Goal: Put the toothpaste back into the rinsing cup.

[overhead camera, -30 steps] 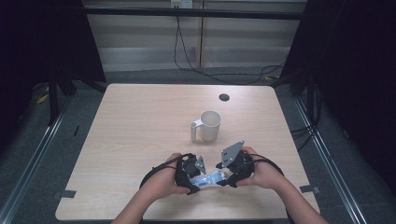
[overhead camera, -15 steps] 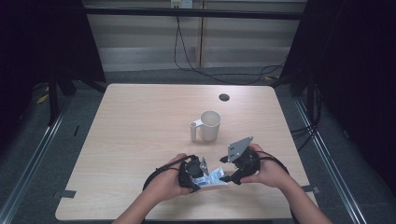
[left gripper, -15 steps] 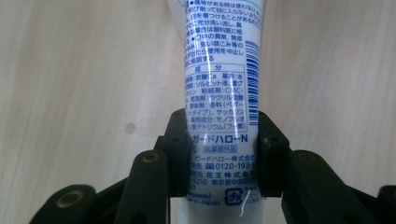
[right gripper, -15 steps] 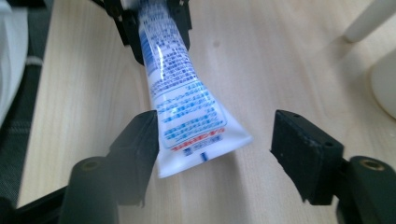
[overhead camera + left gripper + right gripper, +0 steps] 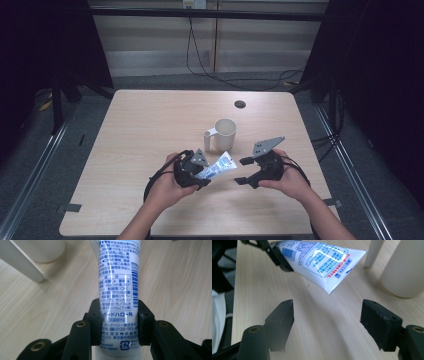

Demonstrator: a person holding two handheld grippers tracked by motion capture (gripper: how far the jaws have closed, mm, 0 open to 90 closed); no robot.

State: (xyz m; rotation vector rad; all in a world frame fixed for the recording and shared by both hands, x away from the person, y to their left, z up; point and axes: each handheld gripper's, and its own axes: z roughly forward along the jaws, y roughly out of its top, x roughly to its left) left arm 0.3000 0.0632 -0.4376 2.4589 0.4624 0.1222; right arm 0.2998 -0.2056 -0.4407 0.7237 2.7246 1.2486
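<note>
Toothpaste in a white plastic tube with blue print (image 5: 216, 167) sits clamped near its cap end in my left gripper (image 5: 196, 172), lifted off the light wooden table (image 5: 135, 130) near its front edge. Its flat crimped tail points right and far, toward the cream mug with a handle (image 5: 223, 134) just beyond. My right gripper (image 5: 243, 171), jaws just been spreading, stands wide and empty to the tube's right.
</note>
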